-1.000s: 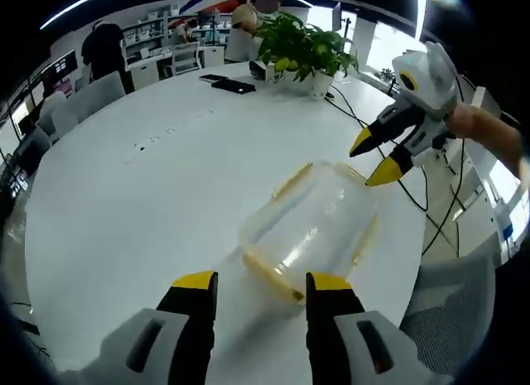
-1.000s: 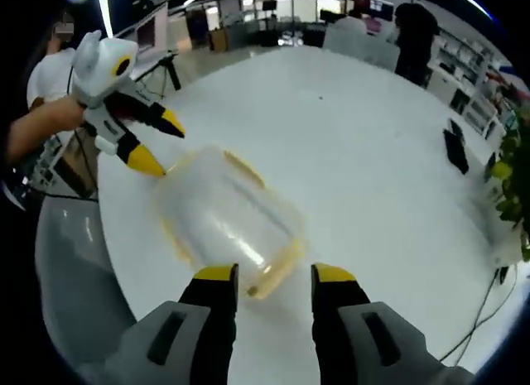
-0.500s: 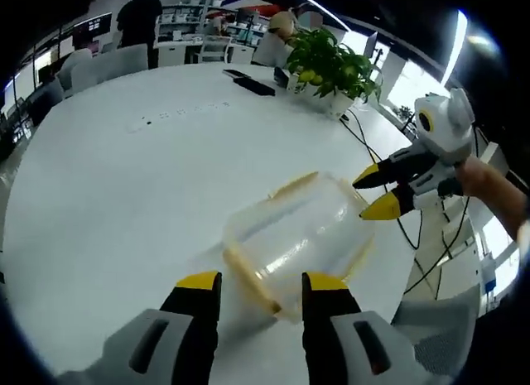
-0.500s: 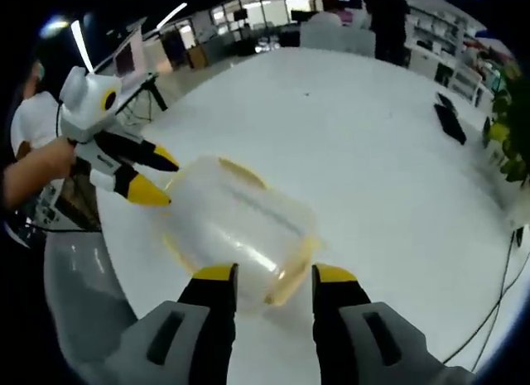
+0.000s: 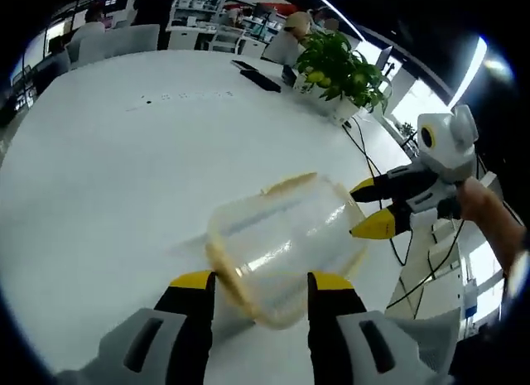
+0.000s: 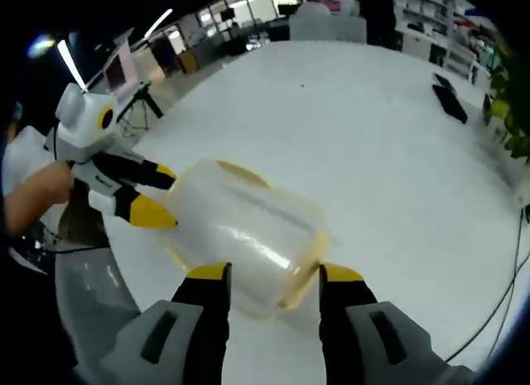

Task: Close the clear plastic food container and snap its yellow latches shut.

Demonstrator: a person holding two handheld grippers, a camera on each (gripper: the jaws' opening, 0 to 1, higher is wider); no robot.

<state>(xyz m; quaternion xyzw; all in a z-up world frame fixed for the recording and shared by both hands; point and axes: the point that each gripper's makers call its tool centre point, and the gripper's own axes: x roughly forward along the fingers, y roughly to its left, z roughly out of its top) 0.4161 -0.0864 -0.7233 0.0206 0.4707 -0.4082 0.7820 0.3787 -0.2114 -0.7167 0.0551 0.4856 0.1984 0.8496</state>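
I am bracketing the clear food container with open left gripper and right gripper, risking it skidding across the slick counter.

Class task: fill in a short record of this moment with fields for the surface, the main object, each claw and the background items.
surface: white table
main object: clear container with yellow latches, on the table
left claw: open, jaws either side of the container's near end
right claw: open, jaws either side of the container's opposite end
contact: cannot tell whether either claw touches it
background: plant in a white pot, dark flat items on the far table, cables, people and chairs beyond
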